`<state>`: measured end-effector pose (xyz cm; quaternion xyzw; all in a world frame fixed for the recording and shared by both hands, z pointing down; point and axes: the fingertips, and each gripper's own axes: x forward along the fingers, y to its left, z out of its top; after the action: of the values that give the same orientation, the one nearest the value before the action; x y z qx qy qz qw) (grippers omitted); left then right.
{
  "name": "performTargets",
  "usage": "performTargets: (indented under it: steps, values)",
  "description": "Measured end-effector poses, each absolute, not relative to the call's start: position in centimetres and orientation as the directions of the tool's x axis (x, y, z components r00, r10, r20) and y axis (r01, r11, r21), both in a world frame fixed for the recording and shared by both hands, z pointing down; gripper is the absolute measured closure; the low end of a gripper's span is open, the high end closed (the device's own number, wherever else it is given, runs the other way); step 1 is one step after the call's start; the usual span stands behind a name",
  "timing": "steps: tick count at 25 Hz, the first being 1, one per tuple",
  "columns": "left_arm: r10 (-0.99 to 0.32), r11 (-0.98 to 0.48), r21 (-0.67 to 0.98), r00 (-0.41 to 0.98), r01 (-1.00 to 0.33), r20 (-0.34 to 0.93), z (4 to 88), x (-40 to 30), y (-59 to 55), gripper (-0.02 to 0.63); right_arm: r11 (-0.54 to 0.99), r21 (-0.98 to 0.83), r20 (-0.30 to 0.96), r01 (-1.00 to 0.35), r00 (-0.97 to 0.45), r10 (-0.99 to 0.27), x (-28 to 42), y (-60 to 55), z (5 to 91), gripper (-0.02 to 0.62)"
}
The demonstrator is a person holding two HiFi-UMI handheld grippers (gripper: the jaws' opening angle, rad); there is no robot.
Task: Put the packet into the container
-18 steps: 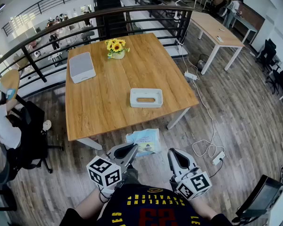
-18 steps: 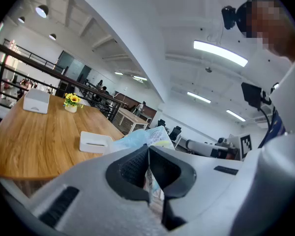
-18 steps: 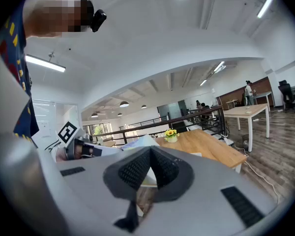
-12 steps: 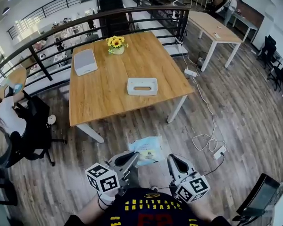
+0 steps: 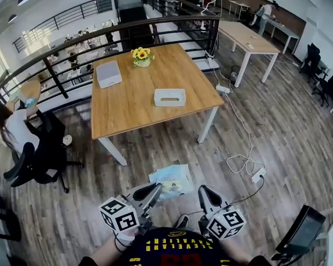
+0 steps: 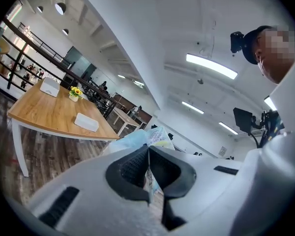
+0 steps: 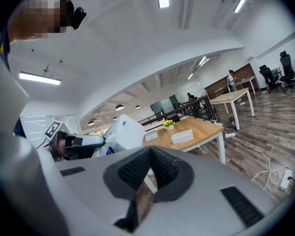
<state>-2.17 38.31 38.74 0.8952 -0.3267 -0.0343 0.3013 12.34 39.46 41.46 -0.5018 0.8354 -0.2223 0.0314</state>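
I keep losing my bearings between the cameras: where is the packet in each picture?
Head view: packet, low centre.
Left gripper view: packet, centre, sticking out past the jaws.
Right gripper view: packet, left of centre.
Shared landmark: the sunflowers.

1. Two pale grey claws with marker cubes: left claw [image 5: 156, 188], right claw [image 5: 202, 189].
2. One pale blue plastic packet [image 5: 171, 179], pinched in the left claw.
3. One white rectangular container [image 5: 170, 97], ahead of both claws on one wooden counter [image 5: 127, 110].
4. One flat grey box [image 5: 109, 73] and one pot of yellow sunflowers [image 5: 142, 56], farther beyond.
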Motion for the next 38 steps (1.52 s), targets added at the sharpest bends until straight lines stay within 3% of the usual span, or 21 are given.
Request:
performTargets:
  steps: [12, 18, 21, 26, 38]
  values:
    - [-0.569, -0.632, 0.586, 0.817, -0.507, 0.093, 39.9, -14.6, 46.1, 0.597, 0.292, -0.44, 0.314, -0.849, -0.45, -0.836, 0.0, 49.1, 44.1, 0.583]
    - [-0.586, -0.67, 0.486, 0.802, -0.561, 0.116, 40.8, -17.7, 47.6, 0.597, 0.299, -0.382, 0.291, -0.875, -0.421, -0.859, -2.0, 51.1, 42.0, 0.582]
    - [-0.59, -0.671, 0.479, 0.799, -0.566, 0.116, 40.8, -18.8, 47.8, 0.597, 0.329, -0.374, 0.24, -0.867, -0.433, -0.869, -4.0, 50.6, 40.4, 0.516]
    - [-0.59, -0.674, 0.454, 0.794, -0.583, 0.144, 40.5, -18.0, 48.2, 0.597, 0.415, -0.361, 0.166, -0.835, -0.495, -0.853, -5.0, 50.6, 39.0, 0.465]
    - [-0.621, -0.661, 0.361, 0.749, -0.658, 0.229, 39.8, -7.7, 48.3, 0.597, 0.523, -0.421, 0.054, -0.742, -0.595, -0.802, 3.0, 50.0, 38.0, 0.465]
